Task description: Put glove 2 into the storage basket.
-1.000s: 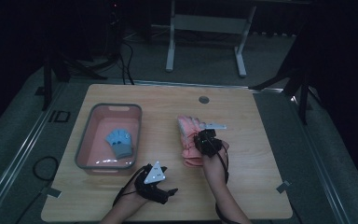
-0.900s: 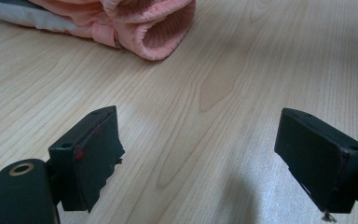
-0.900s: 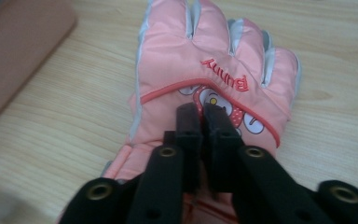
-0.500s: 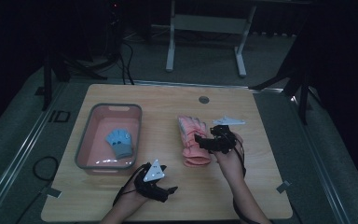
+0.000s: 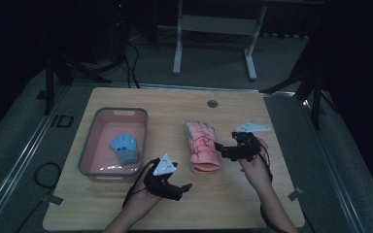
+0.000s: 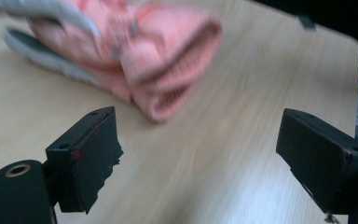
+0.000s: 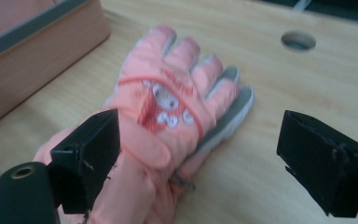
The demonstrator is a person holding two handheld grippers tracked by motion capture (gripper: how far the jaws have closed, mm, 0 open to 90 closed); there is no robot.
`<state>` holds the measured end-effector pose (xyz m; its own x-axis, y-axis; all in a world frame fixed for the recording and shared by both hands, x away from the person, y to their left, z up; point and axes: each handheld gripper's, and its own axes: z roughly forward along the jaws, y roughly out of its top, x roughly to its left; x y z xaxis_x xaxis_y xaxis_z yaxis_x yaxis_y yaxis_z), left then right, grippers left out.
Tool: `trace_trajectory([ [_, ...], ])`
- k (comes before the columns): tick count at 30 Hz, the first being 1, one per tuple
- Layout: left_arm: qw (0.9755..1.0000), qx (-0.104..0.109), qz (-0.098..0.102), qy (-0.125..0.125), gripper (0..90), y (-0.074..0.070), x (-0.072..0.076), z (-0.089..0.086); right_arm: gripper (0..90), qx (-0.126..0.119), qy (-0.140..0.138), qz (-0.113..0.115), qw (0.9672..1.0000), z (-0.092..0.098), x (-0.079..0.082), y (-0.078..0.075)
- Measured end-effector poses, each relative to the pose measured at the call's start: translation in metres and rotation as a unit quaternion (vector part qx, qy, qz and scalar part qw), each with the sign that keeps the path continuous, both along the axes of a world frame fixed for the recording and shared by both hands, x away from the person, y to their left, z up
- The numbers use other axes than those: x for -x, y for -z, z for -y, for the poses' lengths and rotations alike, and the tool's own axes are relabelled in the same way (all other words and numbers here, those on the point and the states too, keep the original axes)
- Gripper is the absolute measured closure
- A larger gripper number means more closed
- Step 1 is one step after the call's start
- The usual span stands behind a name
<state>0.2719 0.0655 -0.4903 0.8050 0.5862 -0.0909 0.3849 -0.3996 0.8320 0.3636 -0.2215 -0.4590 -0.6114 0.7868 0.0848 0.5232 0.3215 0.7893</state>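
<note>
Leftmost, a pink tub with a grey rim (image 5: 88,141) stands on the left half of the desk (image 5: 272,194), and a small blue glove (image 5: 125,148) lies inside it, toward the tub's right wall. Just off the tub's near right corner, close to the near edge of the desk, the left claw (image 5: 187,187) is held in the person's left hand (image 5: 143,200), its grey three-cornered plate on top. Its jaws stand wide apart with only bare wood between them; in the left gripper view the ribbed cuff of the pink glove (image 6: 135,56) lies ahead of them, untouched. That pink glove (image 5: 201,148) rests flat near the middle of the desk, fingers pointing toward the far edge and cuff toward the near one, well apart from the tub. Right of it, the right claw (image 5: 222,151) points at the glove's cuff end. Its jaws have just been opening and now stand wide, gripping nothing; in the right gripper view the glove's cuff (image 7: 135,186) lies below and between them, beside the left jaw. A round hole (image 5: 212,103) sits near the far edge.
</note>
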Motion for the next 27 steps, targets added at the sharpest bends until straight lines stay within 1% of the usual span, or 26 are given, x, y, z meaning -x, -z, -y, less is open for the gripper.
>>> trace_trajectory([
  [1,1.0,-0.001,0.005,-0.001,13.5,-0.005,-0.003,0.001,13.1,-0.005,0.001,-0.006,1.0,0.003,0.0,0.0],
  [3,0.9998,-0.006,0.015,-0.01,13.8,-0.015,-0.009,0.006,11.7,-0.003,0.002,-0.009,1.0,0.004,0.001,-0.002],
  [4,0.9997,-0.008,0.021,-0.011,13.9,-0.019,-0.013,0.008,11.7,-0.009,0.001,-0.008,0.9999,0.005,0.001,-0.003],
  [5,0.9996,-0.005,0.022,-0.014,14.0,-0.023,-0.017,0.011,11.3,-0.025,-0.007,-0.014,0.9996,0.006,0.001,-0.004],
  [6,0.9996,-0.006,0.023,-0.014,14.0,-0.026,-0.021,0.013,11.1,-0.035,-0.016,-0.02,0.9991,0.006,0.0,-0.004],
  [7,0.9995,-0.005,0.026,-0.017,14.1,-0.029,-0.024,0.015,11.4,-0.033,-0.019,-0.015,0.9991,0.006,0.0,-0.004],
  [8,0.9993,-0.007,0.03,-0.021,14.1,-0.032,-0.028,0.018,15.9,-0.026,-0.018,-0.008,0.9995,0.005,0.0,-0.005],
  [9,0.9991,-0.01,0.032,-0.026,14.5,-0.034,-0.032,0.02,23.0,-0.019,-0.022,-0.003,0.9996,0.005,0.0,-0.005],
  [10,0.999,-0.009,0.034,-0.028,14.5,-0.036,-0.036,0.023,30.5,-0.015,-0.023,-0.005,0.9996,0.004,-0.002,-0.006],
  [11,0.9987,-0.011,0.038,-0.032,14.9,-0.039,-0.039,0.025,39.9,-0.012,-0.021,-0.007,0.9997,0.004,-0.003,-0.006],
  [12,0.9987,-0.011,0.038,-0.034,17.0,-0.041,-0.044,0.027,47.8,-0.011,-0.021,-0.009,0.9997,0.003,-0.005,-0.006],
  [14,0.9987,-0.012,0.037,-0.034,23.6,-0.044,-0.053,0.03,56.6,-0.013,-0.028,-0.012,0.9995,0.0,-0.009,-0.007],
  [15,0.9985,-0.009,0.039,-0.037,29.3,-0.045,-0.058,0.032,59.3,-0.009,-0.027,-0.008,0.9996,-0.002,-0.011,-0.007],
  [16,0.9984,-0.005,0.038,-0.043,37.3,-0.045,-0.063,0.032,60.0,-0.007,-0.024,-0.004,0.9997,-0.004,-0.012,-0.007],
  [17,0.9982,-0.004,0.034,-0.05,40.7,-0.045,-0.068,0.034,60.9,-0.005,-0.023,-0.004,0.9997,-0.006,-0.015,-0.007],
  [18,0.9976,-0.011,0.037,-0.057,46.7,-0.045,-0.073,0.035,61.9,-0.004,-0.024,-0.006,0.9997,-0.008,-0.017,-0.007],
  [19,0.997,-0.016,0.039,-0.065,49.6,-0.044,-0.078,0.036,61.7,-0.005,-0.023,-0.008,0.9997,-0.01,-0.019,-0.005],
  [22,0.9961,-0.018,0.016,-0.085,49.3,-0.038,-0.091,0.041,56.1,-0.003,-0.019,-0.018,0.9996,-0.016,-0.023,0.003],
  [23,0.9954,-0.027,0.009,-0.091,45.9,-0.035,-0.095,0.044,54.4,-0.004,-0.018,-0.024,0.9995,-0.017,-0.024,0.006],
  [24,0.9951,-0.034,-0.005,-0.093,40.9,-0.031,-0.099,0.047,52.7,-0.004,-0.017,-0.031,0.9994,-0.018,-0.026,0.01],
  [25,0.9942,-0.043,-0.022,-0.096,36.5,-0.027,-0.103,0.049,51.7,-0.002,-0.011,-0.035,0.9993,-0.019,-0.027,0.013],
  [26,0.9942,-0.043,-0.022,-0.096,33.8,-0.027,-0.103,0.049,51.7,-0.002,-0.011,-0.035,0.9993,-0.019,-0.027,0.013],
  [27,0.9925,-0.054,-0.029,-0.106,33.8,-0.022,-0.106,0.051,50.8,-0.001,-0.009,-0.043,0.999,-0.02,-0.028,0.017],
])
